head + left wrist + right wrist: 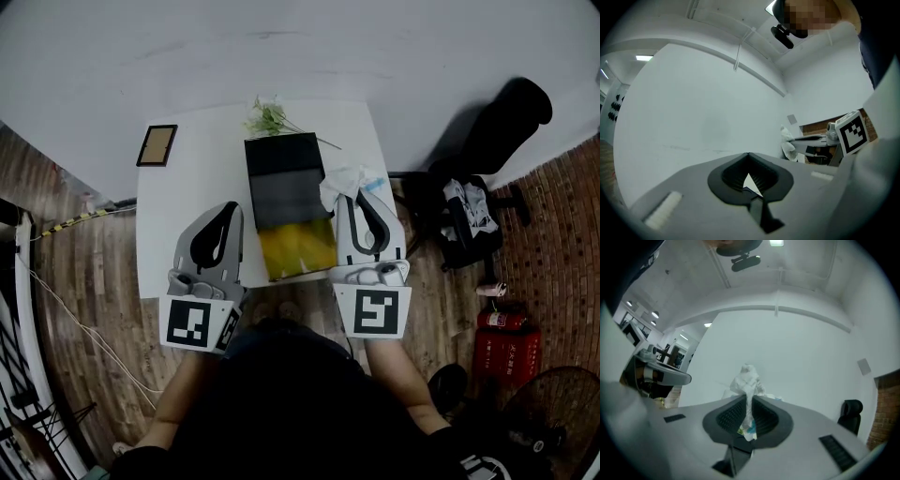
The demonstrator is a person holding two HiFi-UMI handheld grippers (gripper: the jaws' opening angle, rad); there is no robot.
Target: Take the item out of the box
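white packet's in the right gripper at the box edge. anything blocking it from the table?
Nothing visible. The right gripper is shut on the white packet at the right edge of the box; the table strip beside it looks bare. The left gripper, shut and empty, is across the box.

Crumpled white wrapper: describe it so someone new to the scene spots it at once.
On the white table, find the long box in the middle, black far end, yellow near end. At its right edge the right tongs pinch the crumpled white wrapper. It is the only wrinkled white thing there; the green sprig and the picture frame sit farther back.
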